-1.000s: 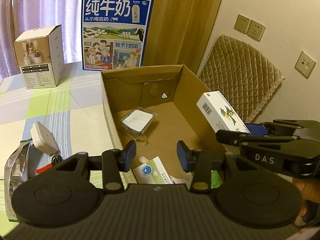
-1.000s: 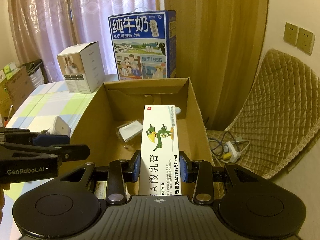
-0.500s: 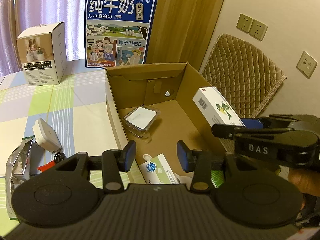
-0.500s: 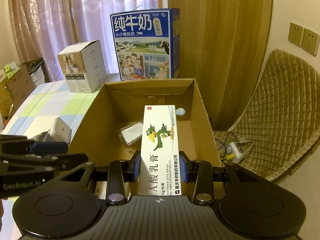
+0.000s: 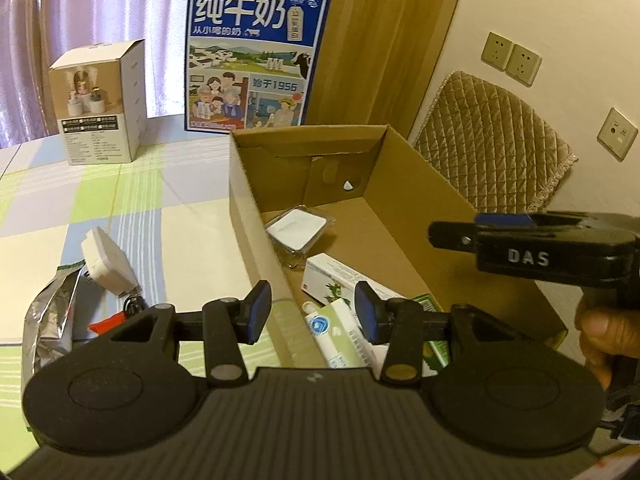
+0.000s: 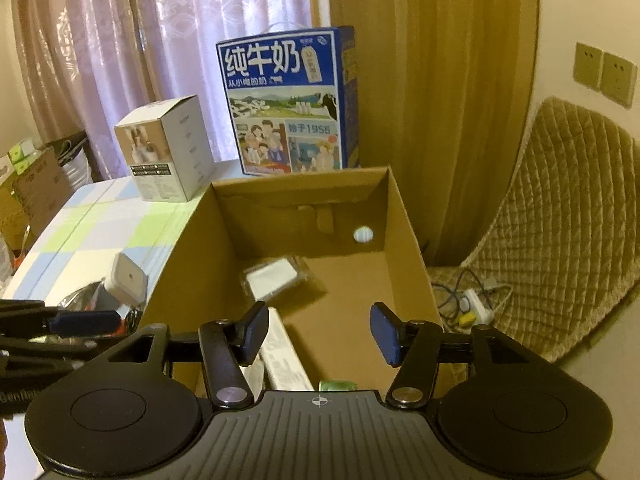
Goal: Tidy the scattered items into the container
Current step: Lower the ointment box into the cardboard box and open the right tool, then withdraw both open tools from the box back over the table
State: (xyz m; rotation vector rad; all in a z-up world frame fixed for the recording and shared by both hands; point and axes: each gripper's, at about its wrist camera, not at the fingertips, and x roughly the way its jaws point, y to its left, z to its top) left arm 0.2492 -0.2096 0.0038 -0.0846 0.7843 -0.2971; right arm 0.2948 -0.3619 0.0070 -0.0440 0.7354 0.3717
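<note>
Right hand-held gripper [image 6: 319,334]: jaws just been opening, now spread w/ nothing between them; hangs over the near part of the cardboard box [image 6: 404,240], pointing down into it.
Ointment carton [image 5: 340,280]: released, lies flat on box floor near the front wall, white w/ green print; in right wrist view it shows as a white carton [image 6: 286,354] just under the left pad, not gripped.
Left hand-held gripper [image 5: 306,312]: jaws apart, empty; sits over the box's near left corner, the box wall running up between its pads in the left wrist view.
Other box contents: clear plastic tray w/ white insert [image 5: 298,228] toward the back-left of floor; white-green tube box [image 5: 340,336] and a green packet [image 5: 430,308] at the front, touching or overlapping the ointment carton.
Still outside on bench [image 5: 120,208]: white plug adapter [image 5: 108,268], silver foil bag [image 5: 50,320], a small red item [image 5: 106,324] partly hidden by gripper body.
Bench backdrop: blue milk carton case [image 5: 256,60] upright just behind box; white product box [image 5: 100,104] to its left, well apart from the loose items.
Person: a hand [image 5: 600,332] holds the right tool at the right edge of left wrist view.
Off-bench: quilted chair back [image 6: 568,224], wall sockets [image 5: 512,58], power strip on floor [image 6: 474,304].
</note>
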